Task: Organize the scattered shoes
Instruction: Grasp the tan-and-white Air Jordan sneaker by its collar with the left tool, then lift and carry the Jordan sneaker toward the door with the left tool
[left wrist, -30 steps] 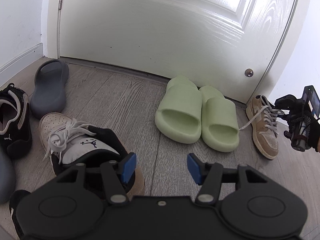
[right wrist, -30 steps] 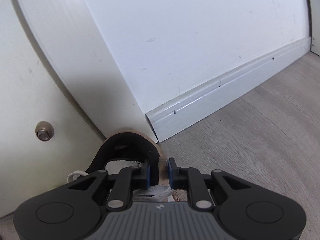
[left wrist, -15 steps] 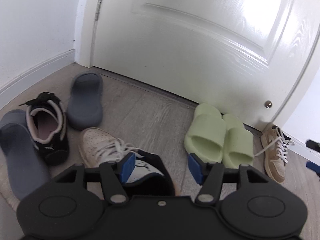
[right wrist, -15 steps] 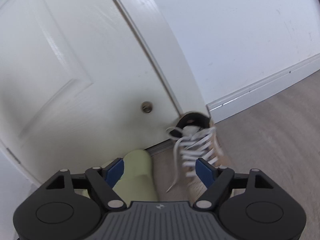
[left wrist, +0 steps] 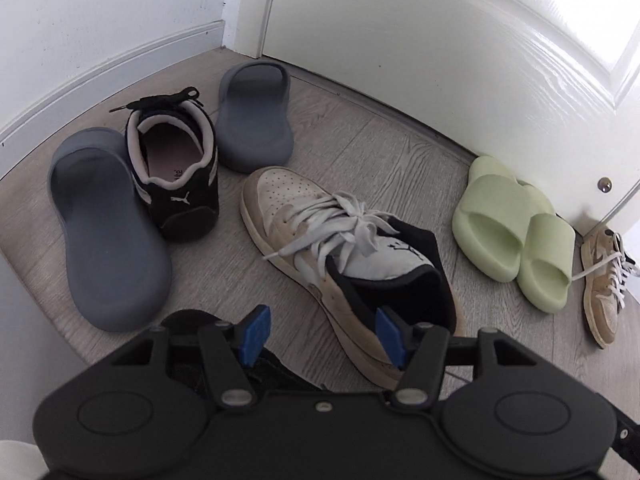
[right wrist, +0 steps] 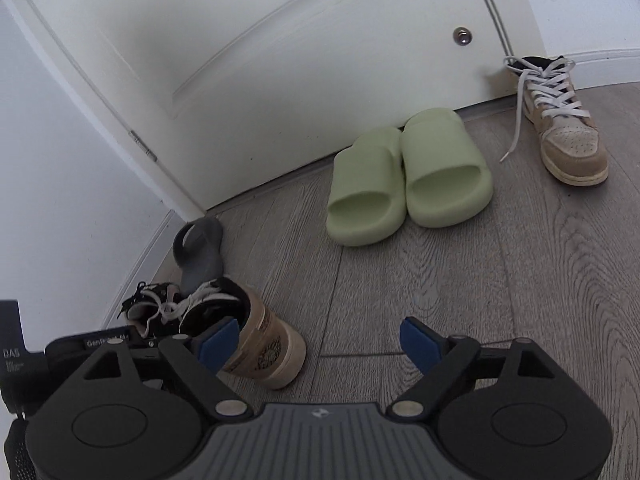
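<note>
Left wrist camera angled steeply down, close above the white high-top sneaker (left wrist: 320,240), right wrist camera lower and farther back, facing the door (right wrist: 260,60), both sharing the green slides (left wrist: 508,236) (right wrist: 408,176).

I see even daylight, glare on the glossy white panelled door (left wrist: 500,60), sharp focus, and strong fisheye bending with dark corners.

We see matt foam-like green slides (right wrist: 408,176) against the glossy painted door (right wrist: 280,60), beside them a suede-and-leather tan sneaker (right wrist: 568,136), on wood-grain floor (right wrist: 500,260)
</note>
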### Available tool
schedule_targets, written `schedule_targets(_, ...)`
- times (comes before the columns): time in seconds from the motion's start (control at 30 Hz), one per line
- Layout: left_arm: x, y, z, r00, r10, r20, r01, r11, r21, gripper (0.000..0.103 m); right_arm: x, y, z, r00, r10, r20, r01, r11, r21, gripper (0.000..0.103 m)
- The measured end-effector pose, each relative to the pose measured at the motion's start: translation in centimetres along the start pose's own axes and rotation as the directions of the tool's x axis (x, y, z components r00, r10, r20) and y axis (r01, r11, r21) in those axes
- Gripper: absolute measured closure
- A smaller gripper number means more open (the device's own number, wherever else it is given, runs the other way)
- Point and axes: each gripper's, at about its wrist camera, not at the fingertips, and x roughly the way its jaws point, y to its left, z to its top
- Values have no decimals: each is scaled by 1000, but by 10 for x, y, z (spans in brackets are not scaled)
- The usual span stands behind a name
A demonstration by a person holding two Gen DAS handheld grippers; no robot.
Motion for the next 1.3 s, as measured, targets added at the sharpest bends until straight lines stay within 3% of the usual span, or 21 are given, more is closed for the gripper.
schedule_targets(0.2, 34, -13, 12, 995, 54, -86, -56, 998, -30, 43, -5, -6, 3, 1000, 8, 20, -8, 1000, 20, 14)
schedule_targets(0.3, 54, -10, 14, 987, 63, -145, -74, 995, -72, 38, -14, -10, 7, 999, -1, 50, 0, 999, 36, 14)
schedule_targets(0.37, 70, -8, 15, 977, 80, -199, -100, 991, -92, 29, -22, -11, 9, 997, -9, 80, 6, 999, 35, 14)
schedule_targets(0.47, 96, -3, 20, 955, 80, -286, -127, 981, -147, 30, -31, -16, 10, 993, -10, 114, 3, 998, 59, 14)
schedule_targets(0.53, 103, -1, 25, 954, 72, -290, -125, 978, -167, 36, -36, -21, 9, 992, -6, 127, -5, 996, 87, 14)
schedule_targets(0.6, 101, -3, 28, 962, 23, -271, -73, 982, -175, 67, -40, -27, 11, 990, -12, 140, -4, 994, 114, 14)
schedule_targets(0.8, 80, -34, 18, 988, 99, -121, -99, 995, 5, 81, -50, -44, 20, 980, -39, 193, 4, 983, 182, 14)
schedule_targets(0.9, 64, -43, 17, 996, 53, -71, -51, 998, 41, 87, -54, -52, 23, 976, -41, 216, -6, 977, 213, 14)
schedule_targets(1.07, 30, -79, 2, 999, -42, -20, 45, 985, 167, 88, -70, -61, 31, 958, -74, 278, 11, 975, 222, 14)
schedule_targets(1.13, 17, -92, -3, 996, -88, -27, 92, 981, 169, 87, -79, -66, 35, 945, -96, 311, 27, 975, 219, 14)
schedule_targets(1.3, 5, -120, -16, 953, -276, -124, 285, 956, 63, 86, -104, -86, 43, 909, -153, 387, 49, 963, 264, 14)
